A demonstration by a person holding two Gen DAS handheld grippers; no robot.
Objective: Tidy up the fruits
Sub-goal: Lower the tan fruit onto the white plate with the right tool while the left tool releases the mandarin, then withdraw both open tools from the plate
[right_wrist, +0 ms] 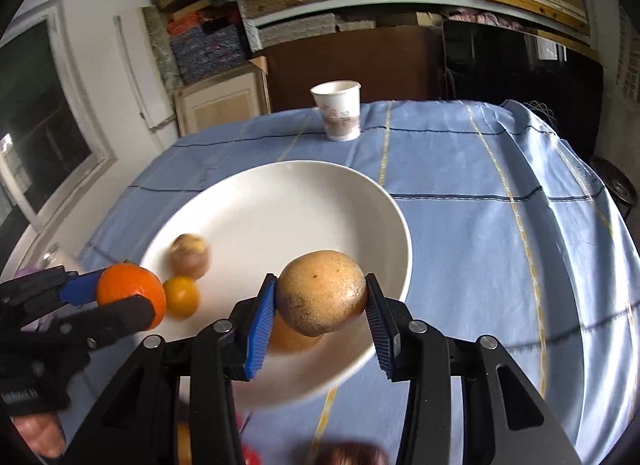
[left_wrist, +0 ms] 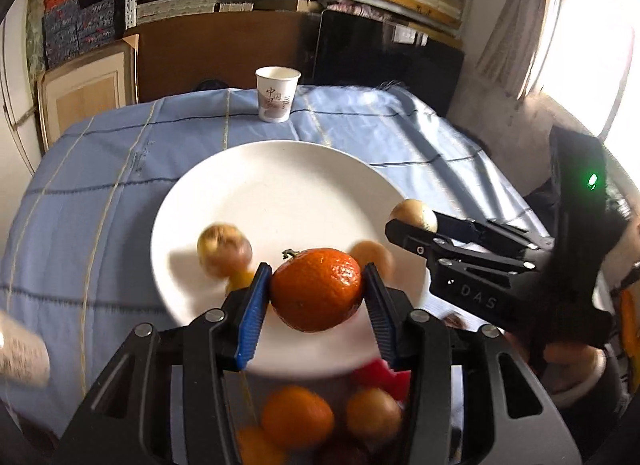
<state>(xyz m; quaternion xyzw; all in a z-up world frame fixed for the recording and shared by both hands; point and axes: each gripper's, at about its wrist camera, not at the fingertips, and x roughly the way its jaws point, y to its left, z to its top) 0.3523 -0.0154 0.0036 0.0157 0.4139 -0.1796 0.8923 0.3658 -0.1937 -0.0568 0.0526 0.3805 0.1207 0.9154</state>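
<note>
While your left gripper [left_wrist: 317, 289] hangs over the near rim of the white plate [left_wrist: 280, 185], its blue pads are clamped on an orange mandarin [left_wrist: 316, 291], stem at 11 o'clock. On the plate, a blurred brownish fruit [left_wrist: 224, 251] lies at 9 o'clock of the mandarin and a tan one [left_wrist: 374, 255] peeks out at 2 o'clock. Your right gripper [left_wrist: 404, 221] enters from 3 o'clock, closed on a tan round fruit [left_wrist: 414, 214] at the plate's rim. A paper cup [left_wrist: 277, 94] stands at 12 o'clock on the blue cloth [left_wrist: 100, 193].

Right wrist view: your jaws grip that tan round fruit [right_wrist: 322, 297] above the plate's near edge. The mandarin [right_wrist: 132, 293] sits at 9 o'clock in your left gripper [right_wrist: 120, 301], with a small yellow-orange fruit [right_wrist: 181, 297] just beside it on the plate.
</note>
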